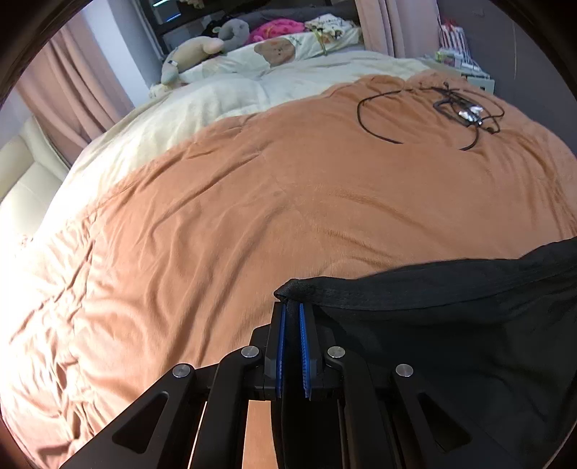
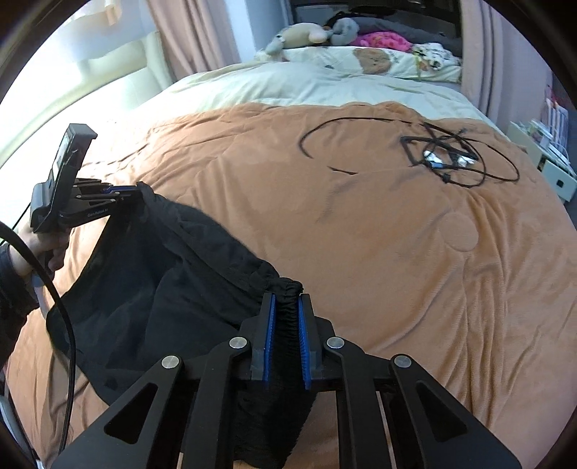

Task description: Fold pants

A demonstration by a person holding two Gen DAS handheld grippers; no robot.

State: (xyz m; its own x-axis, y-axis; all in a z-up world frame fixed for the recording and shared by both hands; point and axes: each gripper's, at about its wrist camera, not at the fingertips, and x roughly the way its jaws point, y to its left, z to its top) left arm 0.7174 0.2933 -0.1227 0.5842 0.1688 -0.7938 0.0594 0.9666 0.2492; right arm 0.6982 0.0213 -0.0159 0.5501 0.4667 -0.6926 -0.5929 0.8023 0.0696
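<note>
Across the near part of an orange-brown blanket [image 2: 378, 231] on a bed, a pair of black pants [image 2: 155, 274] hangs by its waistband between two handheld grippers. At the near centre of the right wrist view, the right gripper [image 2: 286, 299] has its blue-padded jaws clamped on a bunched, elastic end of the waistband. At the left of that same view, the left gripper [image 2: 135, 191] pinches the other end of the waistband, held up by a person's hand [image 2: 39, 249] in a dark sleeve, with a black cable trailing down beside it. From the left wrist view, the left gripper's jaws are together on a fold of the band, and the dark cloth runs off to the right and down below the fingers. The pants' lower part drapes onto the blanket. Farther off, toward the right, a tangle of black cord [image 2: 432, 151] lies on the blanket. Beyond it lie a cream bedspread [image 2: 288, 86], a bear-print pillow [image 2: 371, 61] and stuffed toys [image 2: 310, 34] at the far end.
</note>
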